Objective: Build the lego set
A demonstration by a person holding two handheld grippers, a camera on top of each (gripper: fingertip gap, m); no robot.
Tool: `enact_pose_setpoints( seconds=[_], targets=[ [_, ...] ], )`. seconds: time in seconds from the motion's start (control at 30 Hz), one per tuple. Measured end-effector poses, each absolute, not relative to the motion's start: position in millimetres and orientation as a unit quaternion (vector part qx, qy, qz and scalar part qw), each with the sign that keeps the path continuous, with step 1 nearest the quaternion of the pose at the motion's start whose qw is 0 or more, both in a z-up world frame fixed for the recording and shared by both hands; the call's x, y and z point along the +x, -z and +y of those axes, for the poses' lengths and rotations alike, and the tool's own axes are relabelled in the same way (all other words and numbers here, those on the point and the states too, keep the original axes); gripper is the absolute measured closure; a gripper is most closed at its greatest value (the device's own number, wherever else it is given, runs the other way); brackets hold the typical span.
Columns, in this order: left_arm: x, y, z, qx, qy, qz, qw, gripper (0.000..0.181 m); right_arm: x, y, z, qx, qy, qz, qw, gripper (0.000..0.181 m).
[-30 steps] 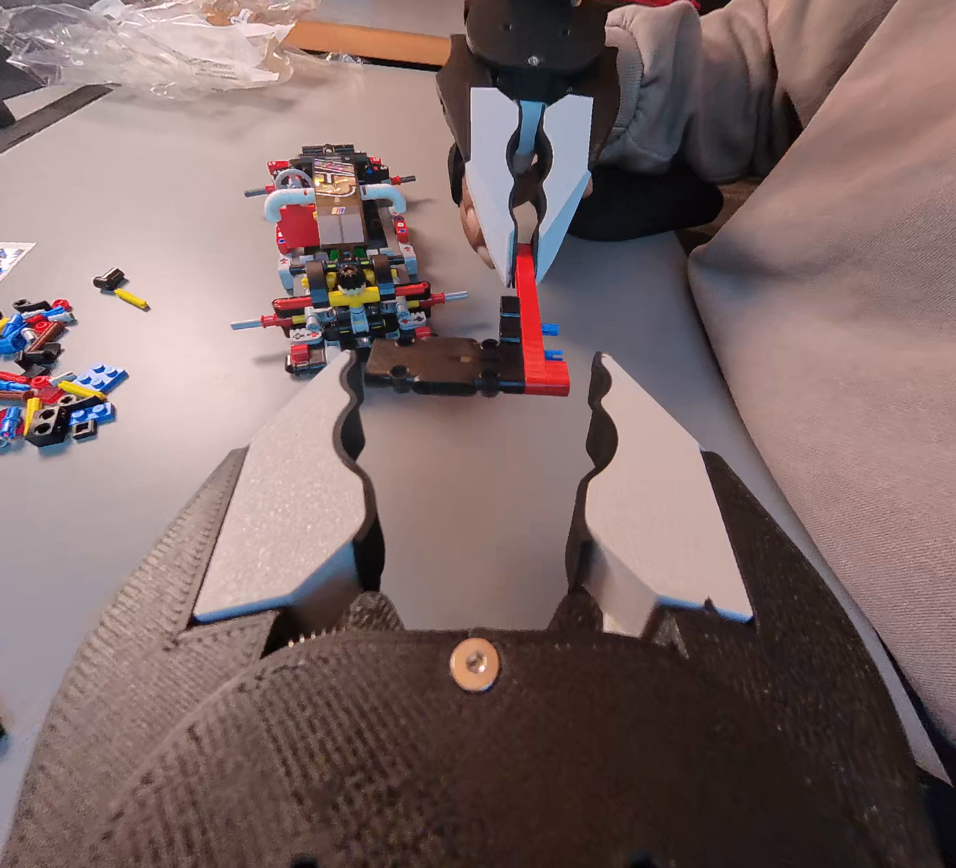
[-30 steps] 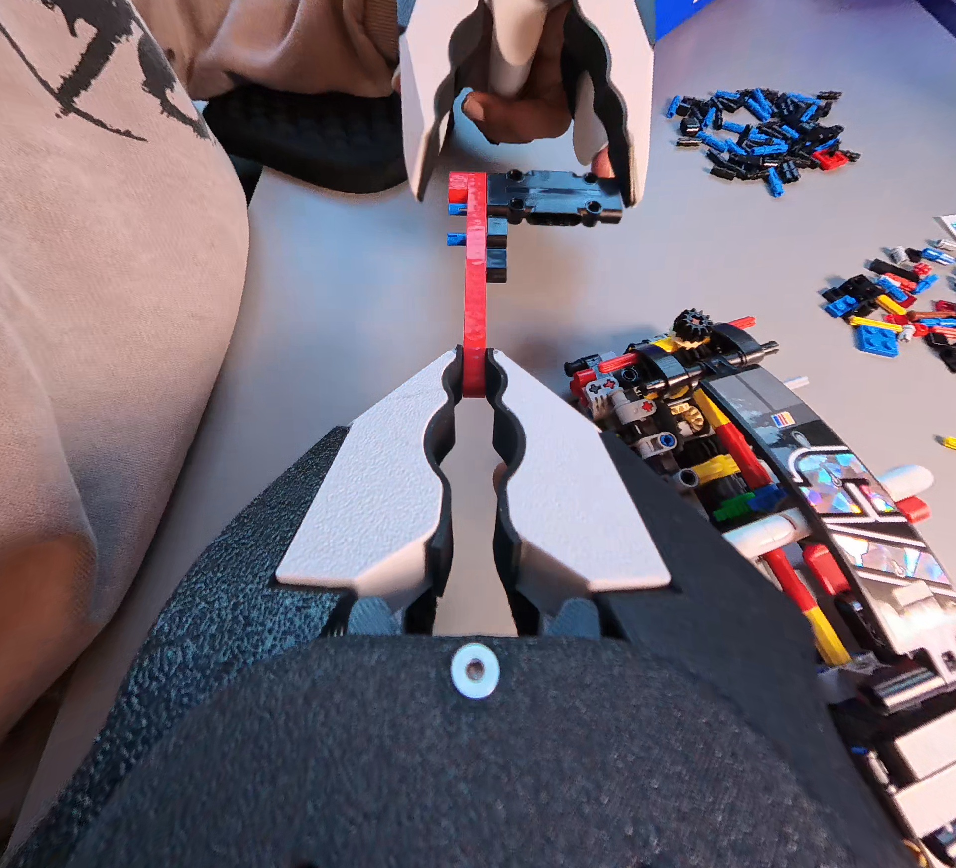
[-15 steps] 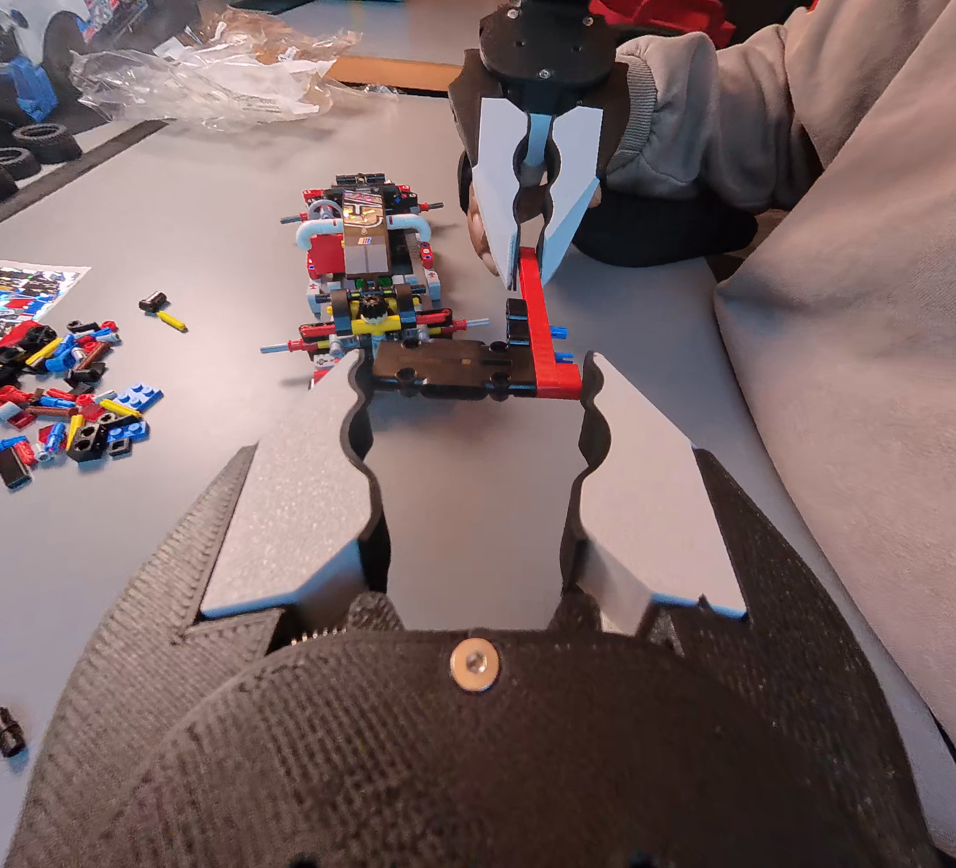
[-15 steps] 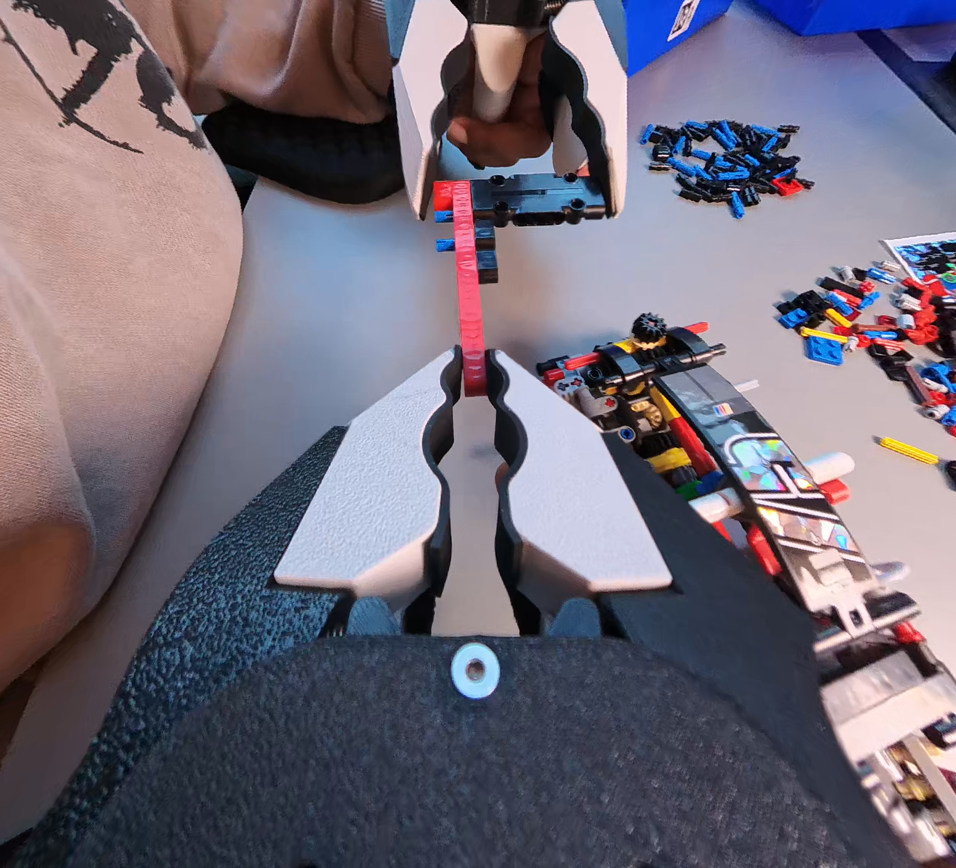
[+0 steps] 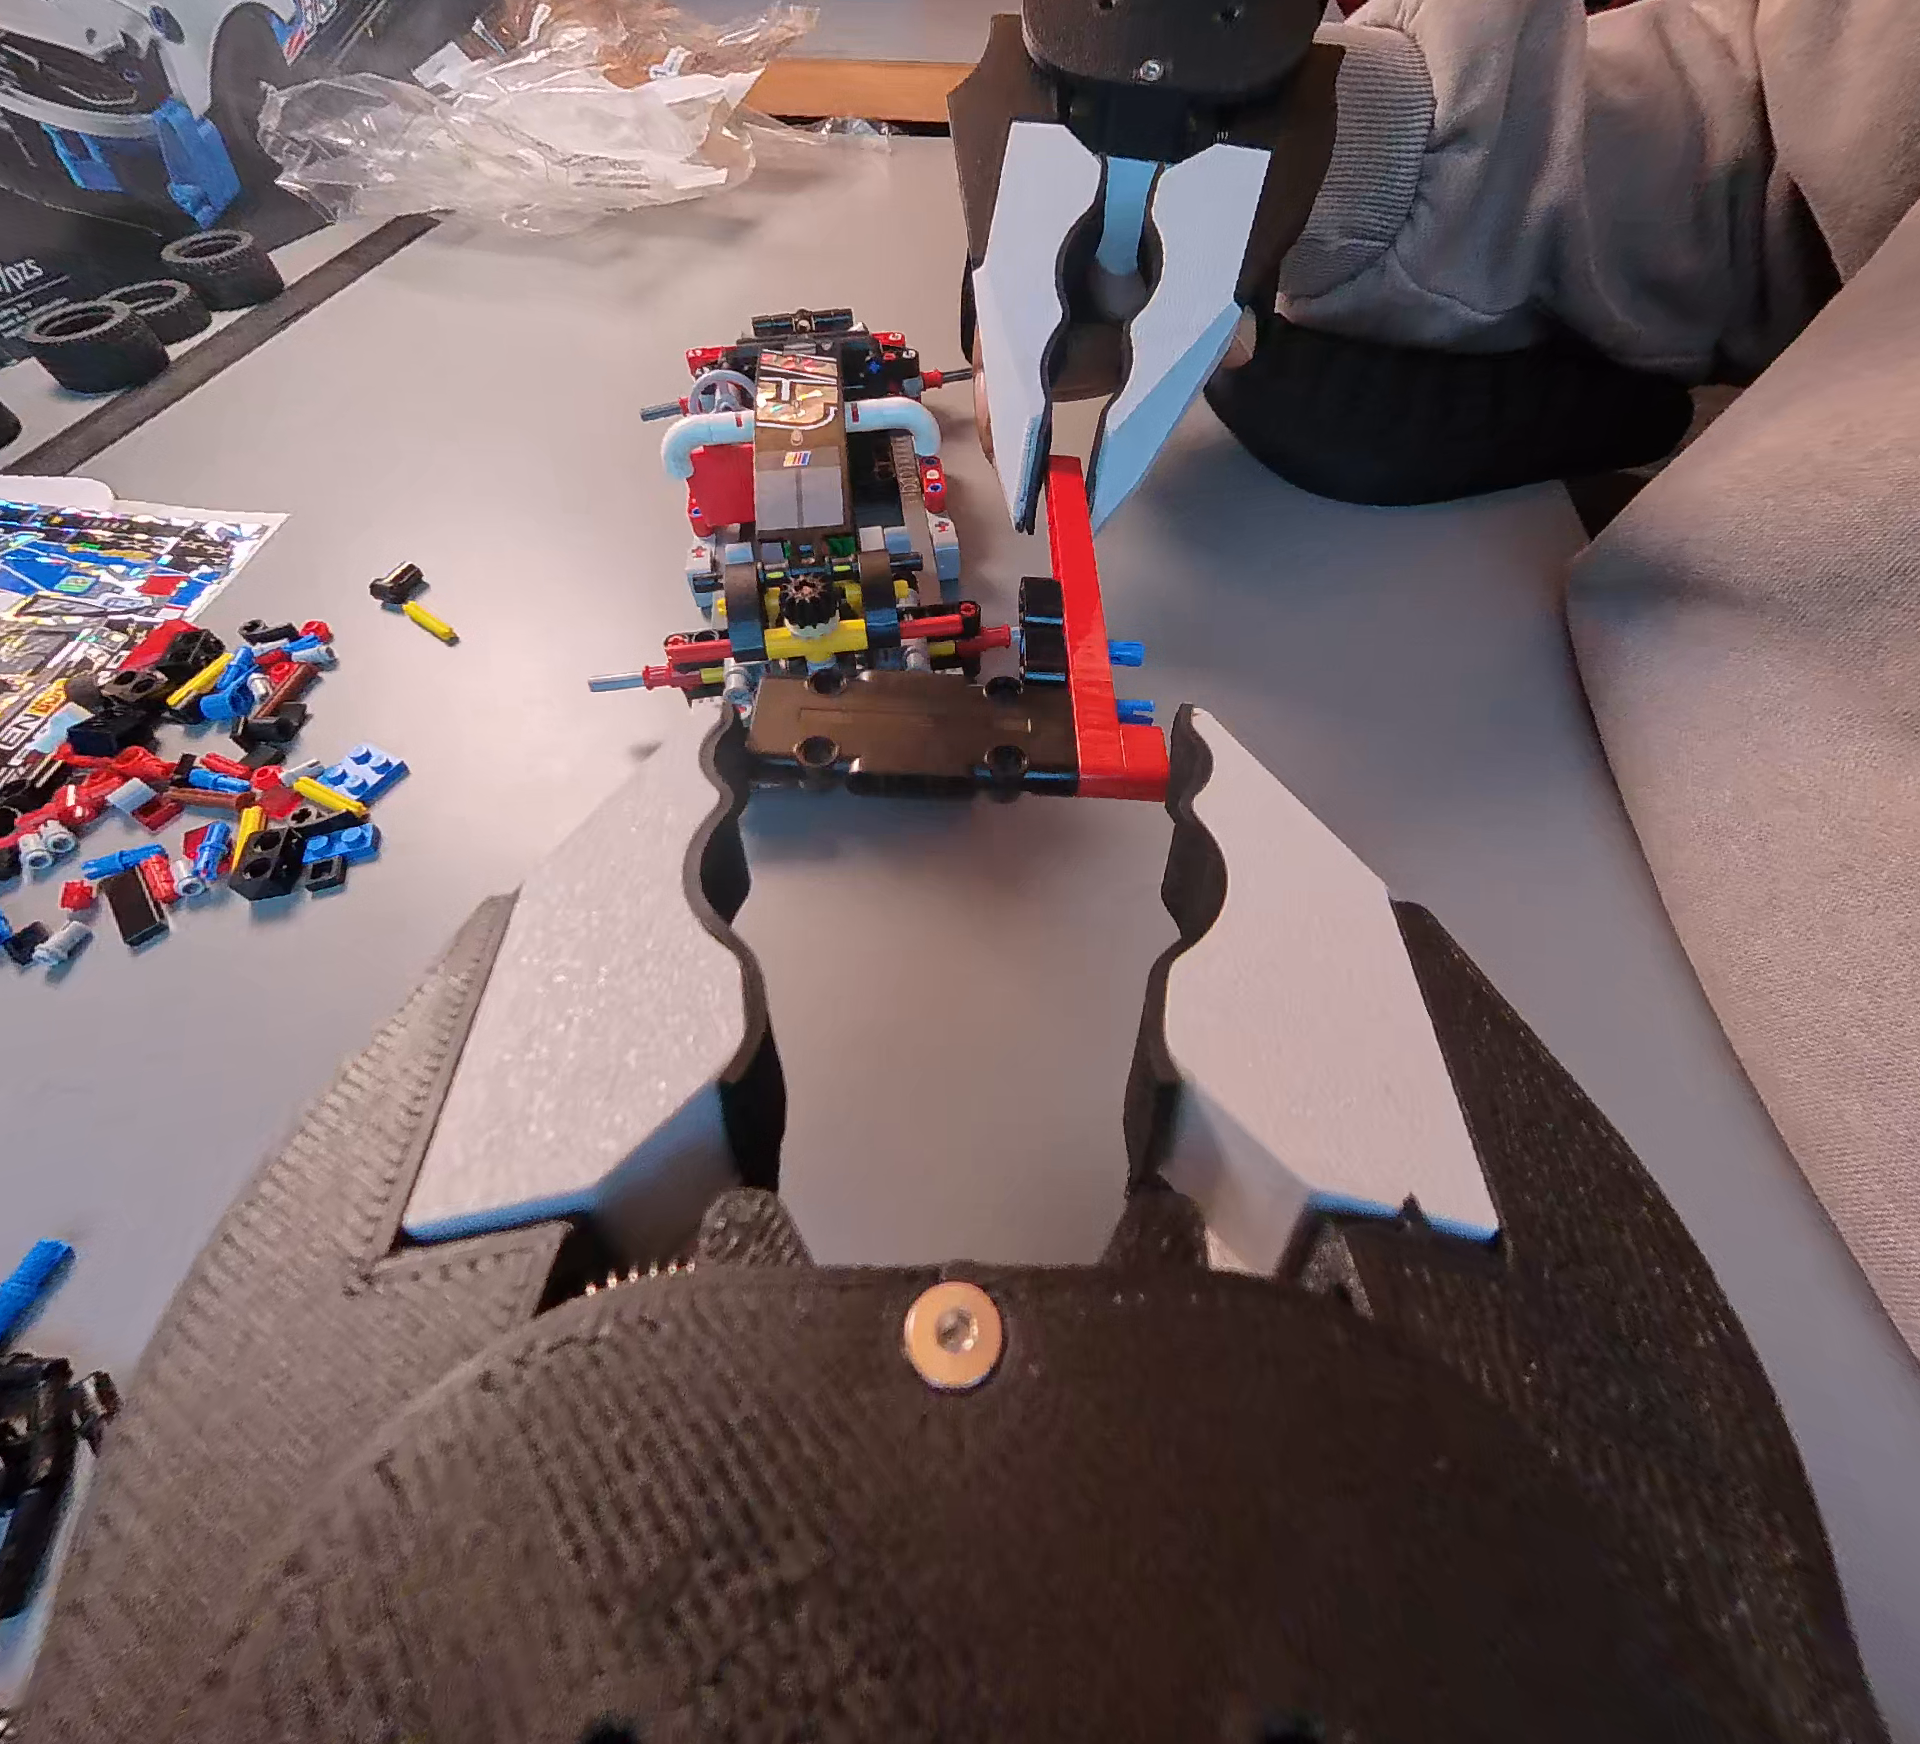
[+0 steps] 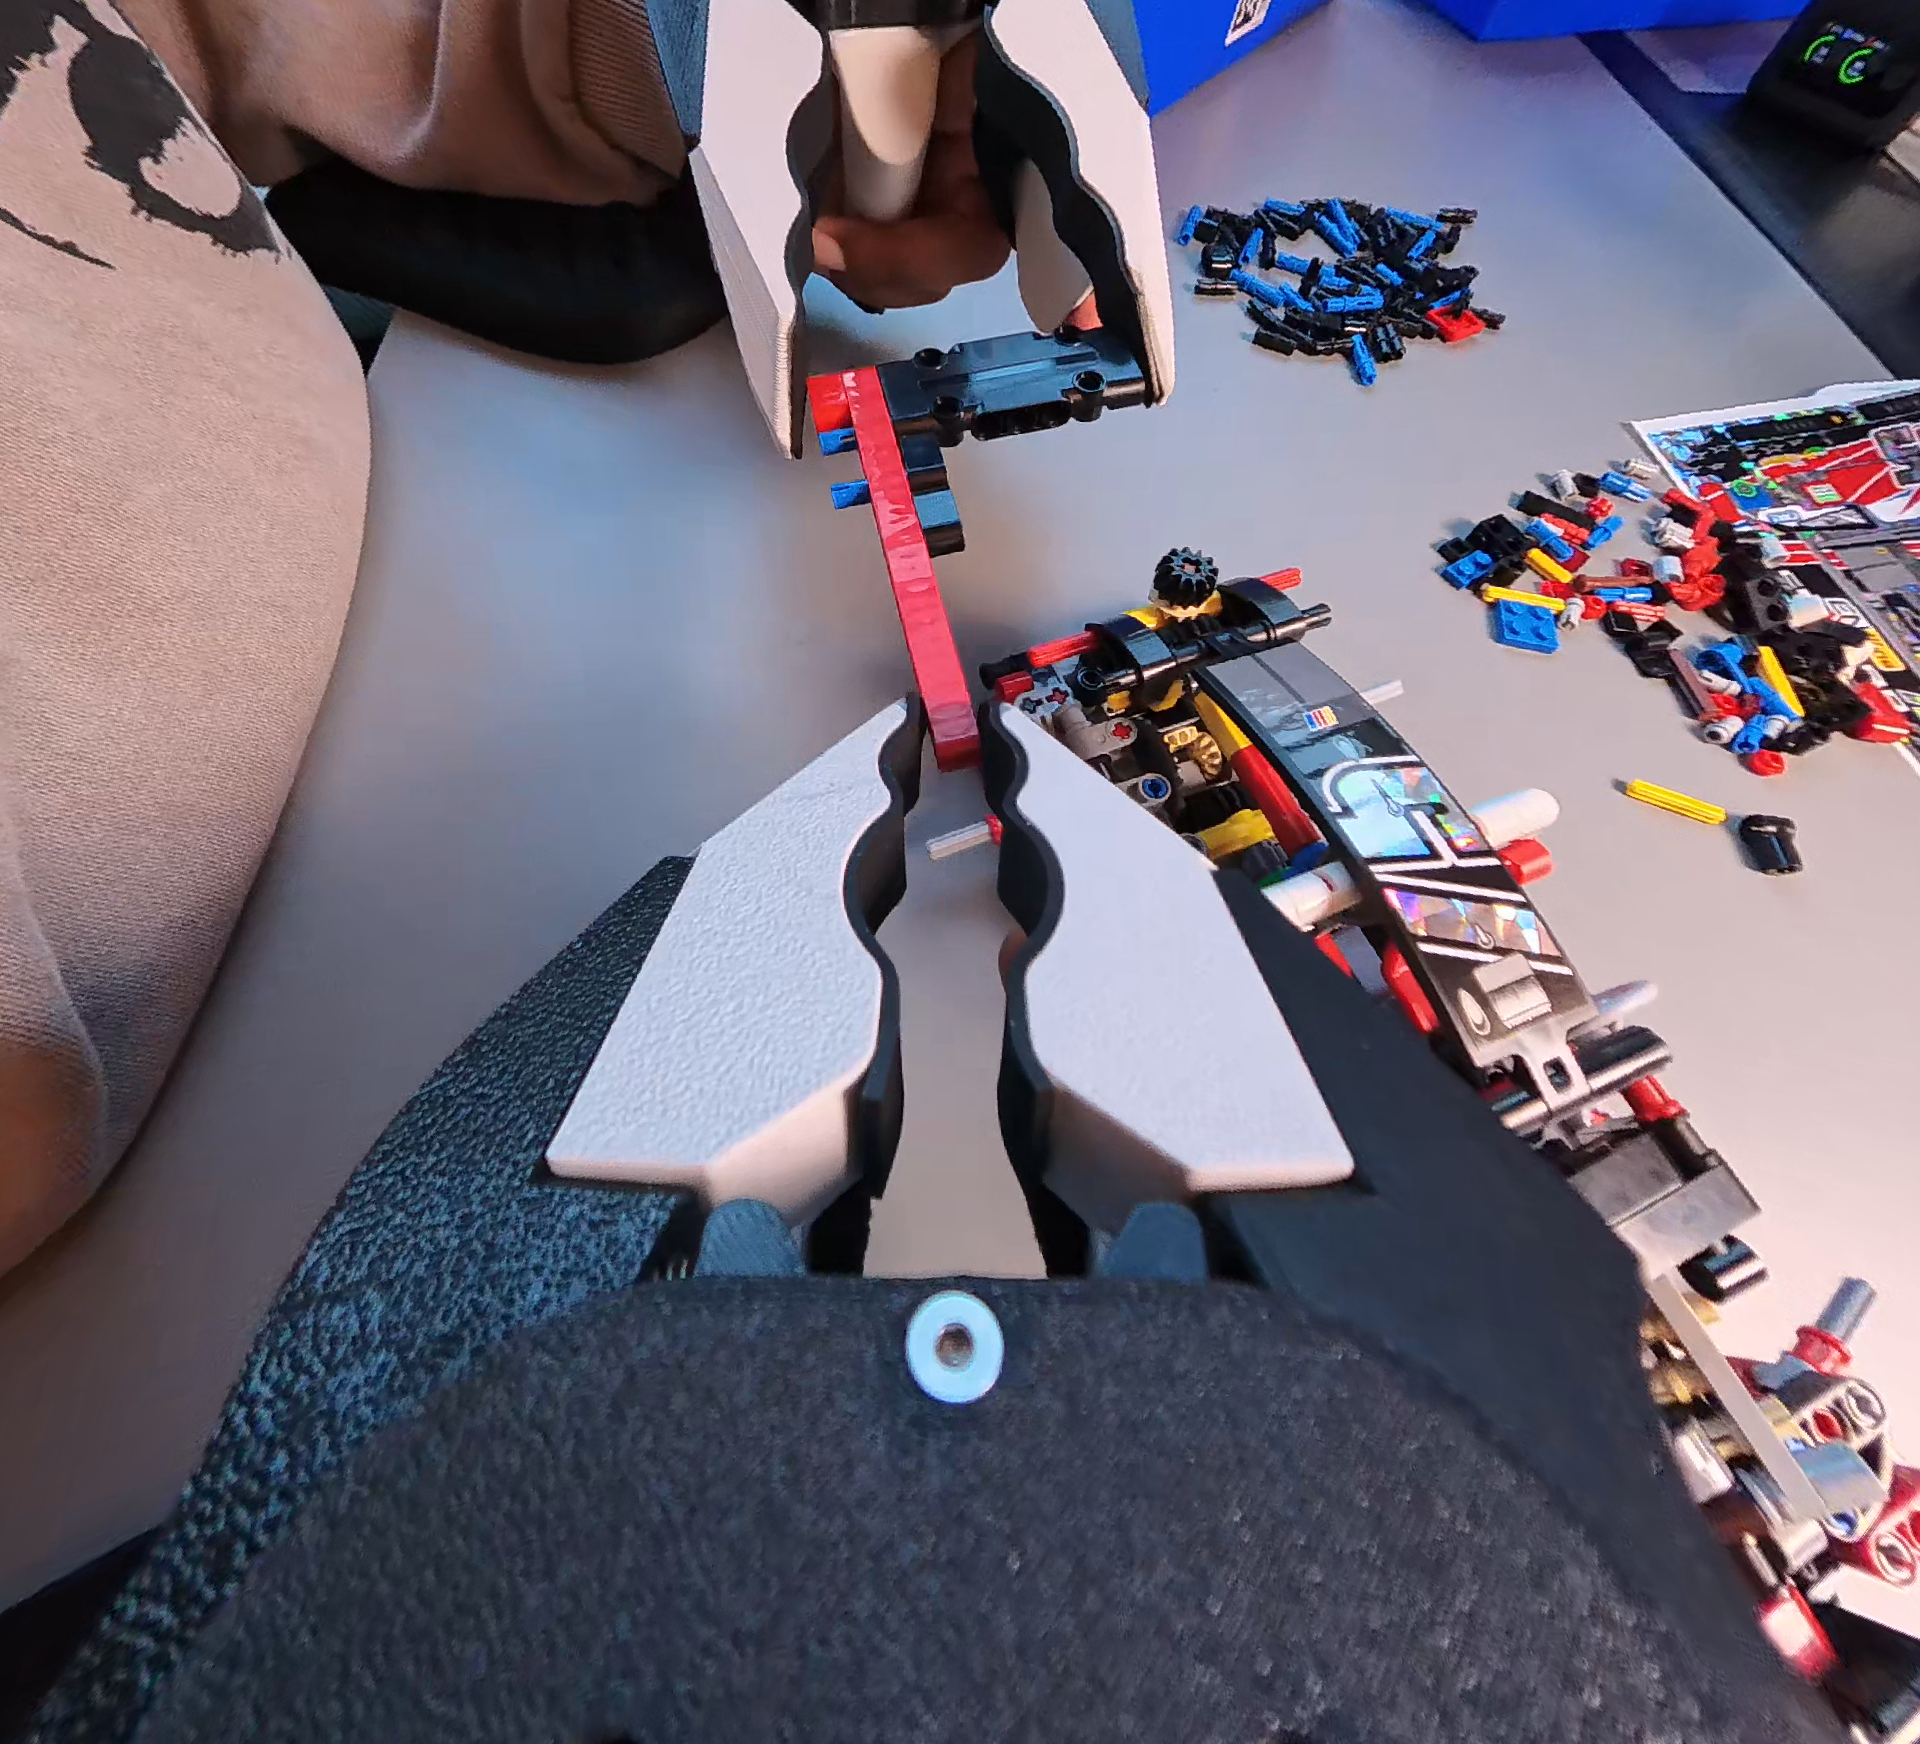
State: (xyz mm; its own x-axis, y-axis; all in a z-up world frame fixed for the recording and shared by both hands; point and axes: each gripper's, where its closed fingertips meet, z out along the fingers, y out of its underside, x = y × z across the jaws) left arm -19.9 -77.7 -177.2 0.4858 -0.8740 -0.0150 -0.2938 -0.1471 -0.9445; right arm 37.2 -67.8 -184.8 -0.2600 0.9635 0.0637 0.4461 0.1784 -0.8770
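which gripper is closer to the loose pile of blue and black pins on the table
Left. The left gripper, clamped on the black panel, sits just beside the pin pile; the right gripper, pinching the red beam, is farther back.

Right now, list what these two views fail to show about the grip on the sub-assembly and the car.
- Left wrist view: where the right gripper pads meet the red beam; its fingers cover the beam's end.
- Left wrist view: black panel underside, facing away; the left gripper fingers hide its ends.
- Right wrist view: car rear, behind the right finger and cut by the frame edge.
- Both views: hole count on the pins, too small.
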Motion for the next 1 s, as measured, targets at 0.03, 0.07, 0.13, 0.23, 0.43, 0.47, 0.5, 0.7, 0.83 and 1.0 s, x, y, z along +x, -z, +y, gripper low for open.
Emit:
enact_pose_setpoints(
  seconds=[0.03, 0.07, 0.13, 0.23, 0.43, 0.47, 0.5, 0.7, 0.83, 1.0],
  targets=[
    [-20.2, 176.9, -77.3, -0.700, 0.290, 0.415, 0.503, 0.101, 37.9, 185.2, -67.0, -0.510, -0.390, -0.691, 0.332, 0.173],
    [-20.6, 176.3, -77.2, -0.700, 0.293, 0.413, 0.504, 0.101, 38.6, 185.6, -67.0, -0.511, -0.393, -0.689, 0.331, 0.172],
    [-20.3, 175.8, -77.8, -0.699, 0.298, 0.413, 0.503, 0.101, 38.8, 185.4, -68.3, -0.510, -0.399, -0.686, 0.331, 0.171],
    [-19.3, 178.6, -78.7, -0.699, 0.297, 0.418, 0.498, 0.101, 40.1, 185.2, -69.3, -0.503, -0.400, -0.689, 0.334, 0.174],
    [-17.5, 171.6, -81.3, -0.690, 0.331, 0.401, 0.504, 0.101, 41.3, 176.7, -73.1, -0.482, -0.424, -0.685, 0.345, 0.174],
    [-17.2, 169.0, -82.3, -0.687, 0.342, 0.396, 0.504, 0.101, 41.5, 173.3, -74.9, -0.477, -0.433, -0.682, 0.347, 0.175],
    [-17.4, 165.6, -82.6, -0.684, 0.353, 0.389, 0.506, 0.101, 41.4, 169.6, -75.8, -0.472, -0.440, -0.679, 0.350, 0.175],
    [-18.5, 155.8, -82.7, -0.674, 0.383, 0.368, 0.514, 0.099, 39.7, 154.8, -85.5, -0.441, -0.469, -0.673, 0.364, 0.175],
    [-17.3, 153.9, -84.4, -0.669, 0.387, 0.370, 0.515, 0.102, 40.5, 150.7, -87.7, -0.429, -0.477, -0.673, 0.369, 0.176],
    [-15.4, 153.7, -88.3, -0.664, 0.389, 0.381, 0.512, 0.102, 41.9, 149.4, -90.5, -0.423, -0.486, -0.673, 0.364, 0.176]
  ],
)
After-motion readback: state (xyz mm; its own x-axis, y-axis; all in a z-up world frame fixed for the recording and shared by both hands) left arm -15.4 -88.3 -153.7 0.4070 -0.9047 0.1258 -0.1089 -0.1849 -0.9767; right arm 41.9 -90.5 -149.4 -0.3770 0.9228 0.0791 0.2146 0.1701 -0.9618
